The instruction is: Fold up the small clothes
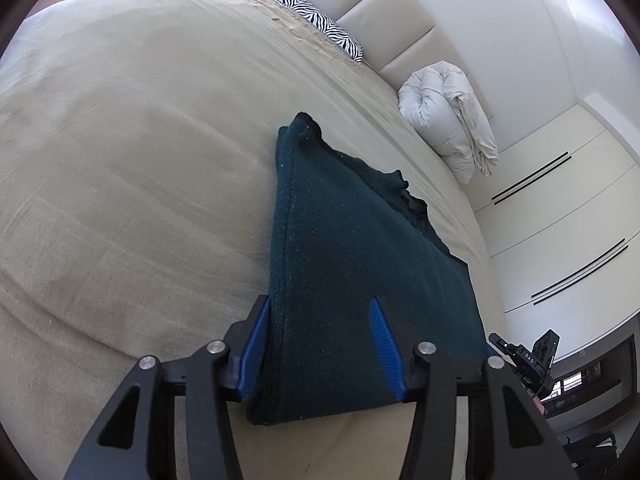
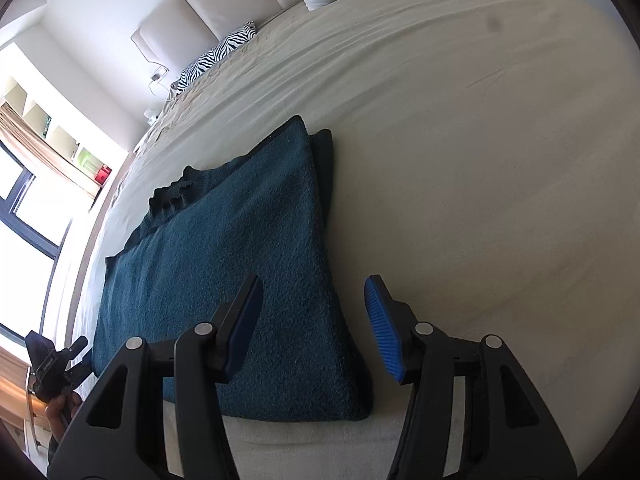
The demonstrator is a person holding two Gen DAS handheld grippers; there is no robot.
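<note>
A dark teal knitted sweater [image 1: 352, 248] lies folded lengthwise on the beige bed [image 1: 140, 160], neck end far from me. My left gripper [image 1: 319, 301] stands open over its near left corner. The left pad [image 1: 256, 336] sits against the folded edge and the right pad [image 1: 384, 340] lies over the cloth, which is not bunched. In the right wrist view my right gripper [image 2: 314, 278] is open around the sweater's [image 2: 224, 260] near right corner. Its right pad [image 2: 384, 332] stands clear of the edge, over bare sheet. Each view shows the other gripper [image 1: 528, 356] [image 2: 52, 364] at the sweater's opposite side.
A zebra-striped pillow [image 1: 320, 24] and a rolled white duvet [image 1: 448, 120] rest against the padded headboard [image 1: 400, 20]. White wardrobe doors [image 1: 560, 220] stand beyond the bed. A window [image 2: 24, 240] is at the far left. A hand [image 2: 60, 404] holds the left gripper.
</note>
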